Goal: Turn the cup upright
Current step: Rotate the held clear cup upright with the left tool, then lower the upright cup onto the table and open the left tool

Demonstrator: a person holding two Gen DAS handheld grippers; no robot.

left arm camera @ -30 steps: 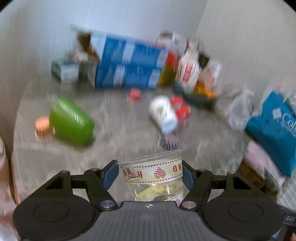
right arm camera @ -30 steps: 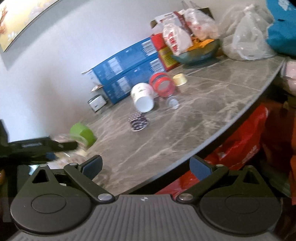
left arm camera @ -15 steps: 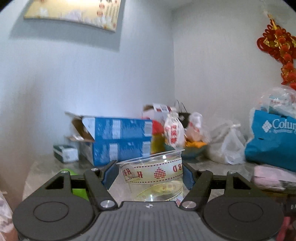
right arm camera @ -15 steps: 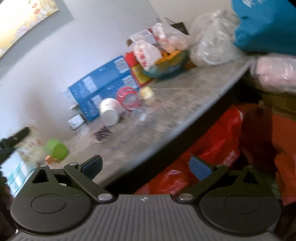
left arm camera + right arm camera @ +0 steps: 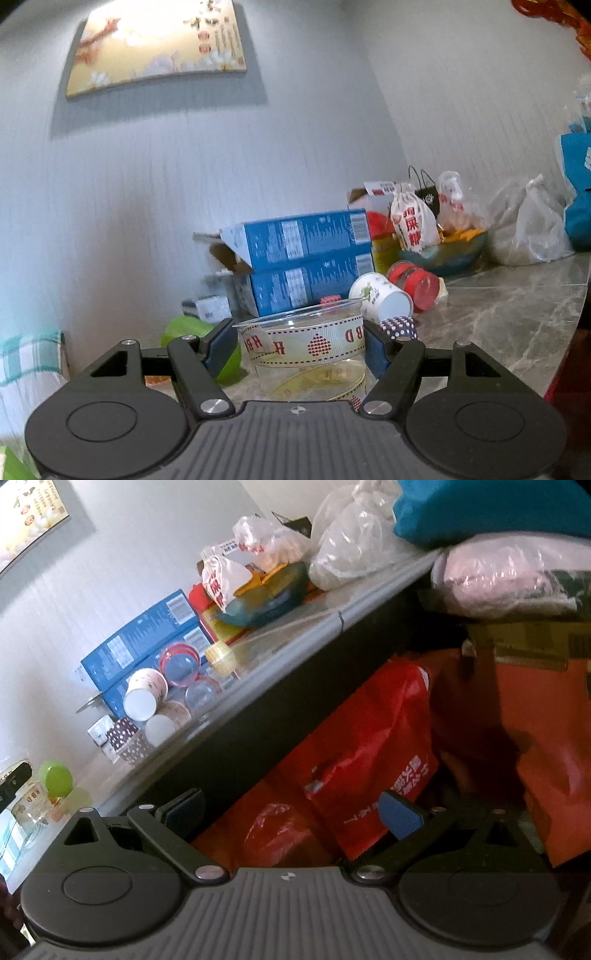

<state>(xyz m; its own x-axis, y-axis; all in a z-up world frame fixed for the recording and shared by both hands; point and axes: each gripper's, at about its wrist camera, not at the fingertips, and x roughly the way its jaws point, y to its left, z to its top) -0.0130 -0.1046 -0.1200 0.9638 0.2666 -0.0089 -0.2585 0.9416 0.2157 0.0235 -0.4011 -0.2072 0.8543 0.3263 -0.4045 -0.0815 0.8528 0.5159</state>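
My left gripper [image 5: 301, 349] is shut on a clear plastic cup [image 5: 306, 347] with a red-patterned ribbon band, held upright with its rim on top, low over the marble table [image 5: 509, 306]. The same cup shows at the far left of the right wrist view [image 5: 31, 805]. My right gripper [image 5: 293, 812] is open and empty, below the table's edge in front of red bags [image 5: 369, 775].
On the table lie a white paper cup [image 5: 380, 301] on its side, a red-lidded jar [image 5: 415, 280], a dotted cupcake liner [image 5: 399, 328], a green cup [image 5: 192, 332], blue boxes [image 5: 303, 258], a snack bowl [image 5: 443, 251] and plastic bags [image 5: 532, 229].
My left gripper has tilted up to level with the cup still in it, so the view rose from the tabletop to the wall. My right gripper has dropped below the table edge.
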